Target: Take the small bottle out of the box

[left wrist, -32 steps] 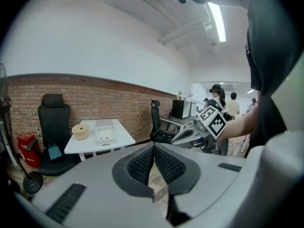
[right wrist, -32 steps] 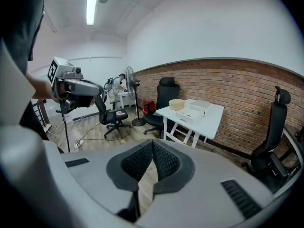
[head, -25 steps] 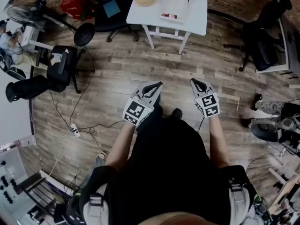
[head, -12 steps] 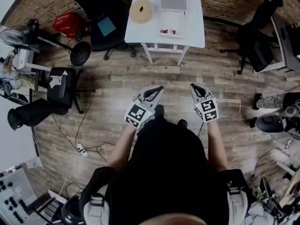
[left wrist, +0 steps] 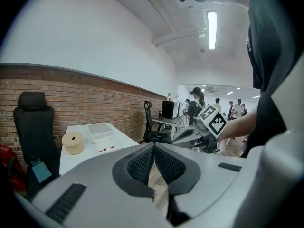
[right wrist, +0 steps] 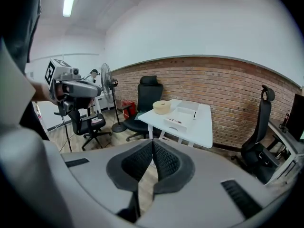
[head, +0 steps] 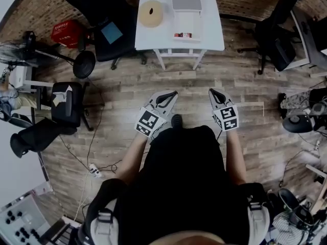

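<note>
Box [head: 185, 20], its print too small to read, is lying on the white table [head: 214, 32] beside a tan roll [head: 150, 13]; any small bottle is indistinguishable. Left gripper [head: 172, 93] and right gripper [head: 211, 91], both clenched empty, are hovering over open plank floor [head: 122, 86], well short of the table, with a brick wall [head: 38, 6] bordering it.

I can't see into the white box [head: 186, 19] on the desk [head: 212, 34] from up here. The small items [head: 183, 34] at its near end are too tiny to name. The desk's far edge is cut off.
</note>
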The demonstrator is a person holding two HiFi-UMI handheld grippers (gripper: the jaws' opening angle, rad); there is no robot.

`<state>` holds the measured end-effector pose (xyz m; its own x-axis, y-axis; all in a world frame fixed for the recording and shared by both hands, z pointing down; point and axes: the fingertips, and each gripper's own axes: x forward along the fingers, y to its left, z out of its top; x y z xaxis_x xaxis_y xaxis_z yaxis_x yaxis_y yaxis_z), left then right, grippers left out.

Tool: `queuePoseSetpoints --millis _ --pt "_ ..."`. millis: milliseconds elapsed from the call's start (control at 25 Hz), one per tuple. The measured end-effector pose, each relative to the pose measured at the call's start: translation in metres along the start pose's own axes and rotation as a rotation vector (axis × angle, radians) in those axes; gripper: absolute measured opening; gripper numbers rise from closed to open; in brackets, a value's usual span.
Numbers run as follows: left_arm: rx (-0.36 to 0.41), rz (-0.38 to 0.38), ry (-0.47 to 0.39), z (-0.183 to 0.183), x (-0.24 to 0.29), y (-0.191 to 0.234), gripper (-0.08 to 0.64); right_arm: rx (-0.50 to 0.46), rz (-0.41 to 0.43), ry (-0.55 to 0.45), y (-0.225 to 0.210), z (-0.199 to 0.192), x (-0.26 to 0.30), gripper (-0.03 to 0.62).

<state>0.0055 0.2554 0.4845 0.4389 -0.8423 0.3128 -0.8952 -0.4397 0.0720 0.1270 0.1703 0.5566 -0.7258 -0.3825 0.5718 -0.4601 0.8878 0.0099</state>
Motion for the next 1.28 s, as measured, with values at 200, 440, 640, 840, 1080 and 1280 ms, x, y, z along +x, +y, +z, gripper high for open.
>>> queuePoseSetpoints --millis 200,440,640,840,1080,1280 --pt "-0.004 0.010 0.001 -0.006 -0.004 0.020 0.023 0.009 -0.004 0.013 0.008 0.000 0.012 -0.002" --pt "-0.019 0.010 0.000 -0.005 0.002 0.035 0.022 0.009 -0.001 0.021 -0.002 0.008 0.025 -0.002" --pt "-0.034 0.037 0.004 -0.001 0.014 0.050 0.022 0.010 0.021 0.029 -0.018 0.013 0.044 -0.002" --pt "-0.041 0.071 0.024 0.005 0.034 0.073 0.023 -0.009 0.056 0.021 -0.041 0.033 0.071 -0.002" --pt "-0.016 0.100 0.026 0.039 0.066 0.092 0.022 -0.021 0.092 -0.004 -0.076 0.063 0.088 -0.002" --pt "-0.016 0.127 0.018 0.056 0.090 0.103 0.023 -0.033 0.117 -0.014 -0.102 0.074 0.100 -0.002"
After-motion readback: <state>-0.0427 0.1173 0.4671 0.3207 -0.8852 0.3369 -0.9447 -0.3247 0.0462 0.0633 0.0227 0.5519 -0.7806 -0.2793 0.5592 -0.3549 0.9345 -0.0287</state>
